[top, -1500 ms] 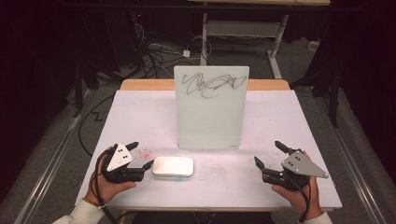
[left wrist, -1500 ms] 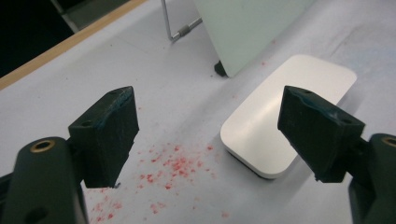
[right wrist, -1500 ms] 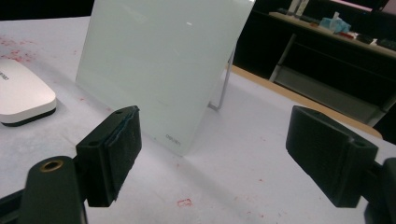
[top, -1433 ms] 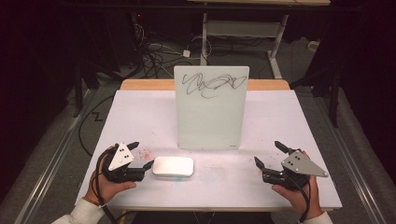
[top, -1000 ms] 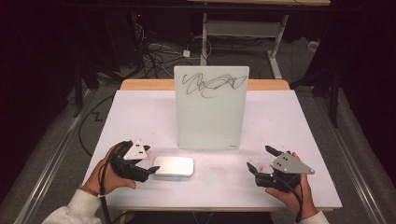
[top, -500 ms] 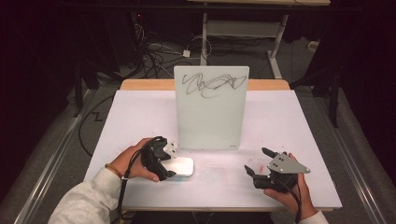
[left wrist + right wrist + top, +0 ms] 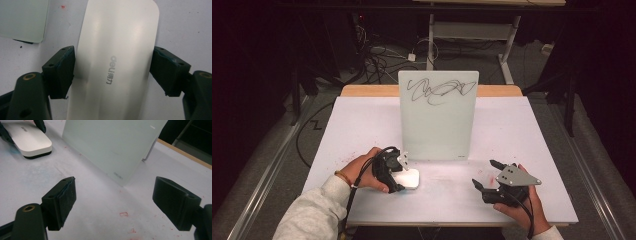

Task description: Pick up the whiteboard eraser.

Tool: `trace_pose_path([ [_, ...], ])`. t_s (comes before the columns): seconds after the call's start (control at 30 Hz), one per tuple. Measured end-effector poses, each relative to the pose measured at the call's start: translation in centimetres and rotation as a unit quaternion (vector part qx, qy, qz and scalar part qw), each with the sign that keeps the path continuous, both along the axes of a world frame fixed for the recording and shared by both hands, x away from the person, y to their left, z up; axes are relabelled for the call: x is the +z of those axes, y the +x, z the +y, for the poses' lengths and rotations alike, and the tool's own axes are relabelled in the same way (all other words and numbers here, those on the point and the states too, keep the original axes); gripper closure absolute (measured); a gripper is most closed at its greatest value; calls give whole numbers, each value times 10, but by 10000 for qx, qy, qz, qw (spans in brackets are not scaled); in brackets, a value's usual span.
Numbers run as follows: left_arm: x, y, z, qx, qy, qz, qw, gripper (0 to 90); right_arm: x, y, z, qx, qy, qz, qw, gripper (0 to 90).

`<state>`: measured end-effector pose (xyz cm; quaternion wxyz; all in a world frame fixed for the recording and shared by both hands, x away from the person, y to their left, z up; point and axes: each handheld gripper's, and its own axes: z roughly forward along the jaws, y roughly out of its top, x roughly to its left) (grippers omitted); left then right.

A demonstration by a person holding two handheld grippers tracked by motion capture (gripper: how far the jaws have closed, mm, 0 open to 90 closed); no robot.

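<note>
A white whiteboard eraser (image 7: 410, 178) lies flat on the white table (image 7: 362, 125), just in front of an upright whiteboard (image 7: 438, 120) with a black scribble near its top. My left gripper (image 7: 395, 172) is lowered over the eraser's left end. In the left gripper view the eraser (image 7: 115, 60) runs lengthwise between the jaws of my left gripper (image 7: 113, 72), which stand wide at its two long edges, open. My right gripper (image 7: 485, 173) hovers open at the front right, holding nothing. In the right gripper view my right gripper (image 7: 113, 195) faces the board (image 7: 112, 145), with the eraser (image 7: 27, 138) at the upper left.
Faint red marker specks (image 7: 124, 214) dot the table surface near the board's foot. The table's wooden far edge (image 7: 372, 90) shows behind the board. Cables and a metal table frame (image 7: 472, 30) lie on the dark floor beyond.
My left gripper moved right from the table's front left and came down over the eraser, jaws either side of it. My right gripper shifted left and slightly forward.
</note>
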<state>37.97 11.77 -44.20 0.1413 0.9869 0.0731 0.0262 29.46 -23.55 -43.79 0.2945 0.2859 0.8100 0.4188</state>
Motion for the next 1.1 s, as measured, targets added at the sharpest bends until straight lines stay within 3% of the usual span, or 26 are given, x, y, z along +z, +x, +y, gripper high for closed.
trace_pose_path([
  [0.17,2,-2,1,-74,58,-154,9998,289,0,0,1,4,2,17,10000,198],
  [0.3,2,-3,6,28,-90,-188,9998,290,0,0,1,-1,32,33,10000,198],
  [0.43,6,-7,11,178,-232,-401,9988,291,1,-1,0,2,27,19,10000,198],
  [0.5,12,-12,18,349,-484,-592,9965,291,2,-1,0,-22,55,1,10000,199],
  [0.53,12,-12,18,349,-484,-592,9965,291,2,-1,-1,-33,60,-6,10000,198],
  [0.57,15,-14,22,492,-670,-711,9940,291,2,-1,-1,-38,72,-18,10000,199],
  [0.6,15,-14,22,492,-670,-711,9940,291,2,-1,-1,-38,72,-18,10000,199],
  [0.63,17,-16,25,545,-780,-785,9924,291,2,0,-2,-41,95,-25,9999,199],
  [0.67,18,-19,29,677,-970,-975,9882,291,2,0,-2,-49,104,-30,9999,199],
  [0.7,18,-19,29,677,-970,-975,9882,291,2,0,-2,-49,104,-30,9999,199],
  [0.8,21,-24,37,940,-1406,-1215,9781,291,2,0,-2,-82,83,-51,9999,198],
  [0.83,21,-26,39,1024,-1518,-1305,9744,291,3,0,-2,-89,78,-70,9999,198],
  [0.87,23,-30,42,1186,-1664,-1485,9676,291,3,0,-2,-125,87,-99,9998,199],
  [0.9,23,-30,42,1186,-1664,-1485,9676,291,3,0,-2,-125,87,-99,9998,199],
  [1.0,27,-35,49,1488,-2064,-1691,9522,292,3,0,-3,-171,78,-134,9997,199],
  [1.03,28,-36,50,1569,-2143,-1739,9483,292,3,0,-3,-171,78,-134,9997,199],
  [1.07,29,-38,51,1687,-2260,-1837,9417,292,3,1,-3,-171,78,-144,9997,199],
  [1.1,30,-39,51,1736,-2304,-1894,9386,292,4,2,-4,-198,77,-173,9996,199],
])
